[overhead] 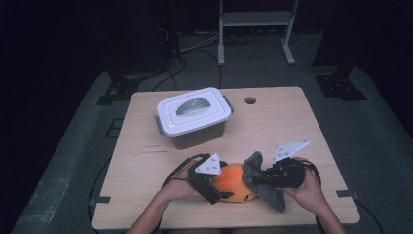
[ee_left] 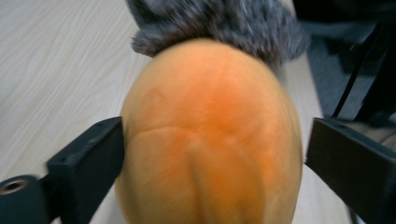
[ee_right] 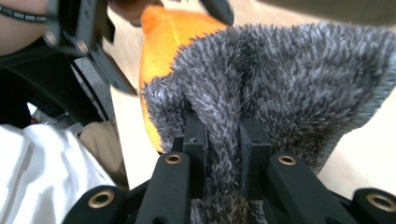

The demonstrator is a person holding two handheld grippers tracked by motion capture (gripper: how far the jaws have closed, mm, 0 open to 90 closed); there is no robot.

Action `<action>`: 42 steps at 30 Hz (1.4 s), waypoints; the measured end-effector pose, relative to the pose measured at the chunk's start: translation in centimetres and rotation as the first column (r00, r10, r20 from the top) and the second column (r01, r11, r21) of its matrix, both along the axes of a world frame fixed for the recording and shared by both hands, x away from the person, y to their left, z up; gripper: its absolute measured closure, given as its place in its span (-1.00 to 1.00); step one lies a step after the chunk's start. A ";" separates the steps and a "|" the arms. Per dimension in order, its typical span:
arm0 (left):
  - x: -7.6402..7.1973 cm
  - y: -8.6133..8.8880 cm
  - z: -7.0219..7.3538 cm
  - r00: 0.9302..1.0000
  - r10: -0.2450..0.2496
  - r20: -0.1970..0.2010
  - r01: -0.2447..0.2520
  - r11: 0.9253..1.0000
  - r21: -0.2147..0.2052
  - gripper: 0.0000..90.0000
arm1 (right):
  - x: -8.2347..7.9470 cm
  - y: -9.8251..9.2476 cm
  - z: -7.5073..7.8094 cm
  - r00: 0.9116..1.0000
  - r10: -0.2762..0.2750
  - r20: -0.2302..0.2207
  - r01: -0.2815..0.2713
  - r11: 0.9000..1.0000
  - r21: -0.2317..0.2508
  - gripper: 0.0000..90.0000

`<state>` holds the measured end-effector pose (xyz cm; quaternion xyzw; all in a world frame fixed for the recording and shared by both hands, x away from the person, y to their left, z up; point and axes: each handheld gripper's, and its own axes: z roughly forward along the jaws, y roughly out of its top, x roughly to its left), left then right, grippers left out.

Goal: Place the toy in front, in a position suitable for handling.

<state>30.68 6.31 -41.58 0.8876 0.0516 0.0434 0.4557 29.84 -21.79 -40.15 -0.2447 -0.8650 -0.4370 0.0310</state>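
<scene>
A plush toy lies near the table's front edge, with an orange rounded body [overhead: 236,183] and a grey fuzzy part [overhead: 253,163] at its right end. My left gripper [overhead: 224,183] is open, a jaw on each side of the orange body [ee_left: 210,140]. In the left gripper view [ee_left: 212,154] one jaw sits against the plush and the other stands a little off it. My right gripper [overhead: 257,181] comes in from the right and is shut on a fold of the grey fuzzy part [ee_right: 289,70]. The right gripper view [ee_right: 223,140] shows the fur pinched between the jaws, with the orange body [ee_right: 163,42] behind it.
A grey storage box with a white latched lid [overhead: 194,114] stands at the back left of the wooden table [overhead: 146,165]. A cable hole [overhead: 250,100] is near the back edge. A metal frame [overhead: 255,19] stands on the floor beyond the table.
</scene>
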 end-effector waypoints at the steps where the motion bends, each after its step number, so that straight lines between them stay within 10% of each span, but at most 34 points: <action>1: 0.0 -0.1 0.1 1.000 -0.001 -0.012 0.001 1.000 -0.010 -0.94 | 0.0 -0.1 -0.2 1.000 0.005 -0.010 -0.005 1.000 0.002 0.68; 8: -0.6 -0.4 -0.1 0.998 -0.032 0.049 0.030 0.999 0.035 -0.83 | -0.3 -0.9 -0.1 0.999 0.022 -0.027 -0.022 0.999 -0.029 0.68; 17: -1.3 -0.7 0.0 0.994 -0.061 0.096 0.059 0.998 0.031 -0.53 | -1.3 1.5 3.3 0.994 0.051 0.096 -0.048 0.998 -0.033 0.69; 30: -1.0 -0.4 0.0 0.995 -0.050 0.082 0.049 0.999 0.022 -0.49 | -0.9 0.4 2.0 0.999 0.044 0.030 -0.042 0.996 -0.079 0.69; 38: -1.6 -0.9 0.0 0.992 -0.076 0.101 0.075 0.997 0.018 -0.49 | -1.3 1.0 4.6 0.992 0.031 0.123 -0.033 0.999 0.014 0.70; 42: -1.9 -1.2 0.0 0.990 -0.095 0.103 0.094 0.995 0.010 -0.49 | -1.7 3.0 4.8 0.988 0.072 0.138 -0.069 0.997 -0.025 0.70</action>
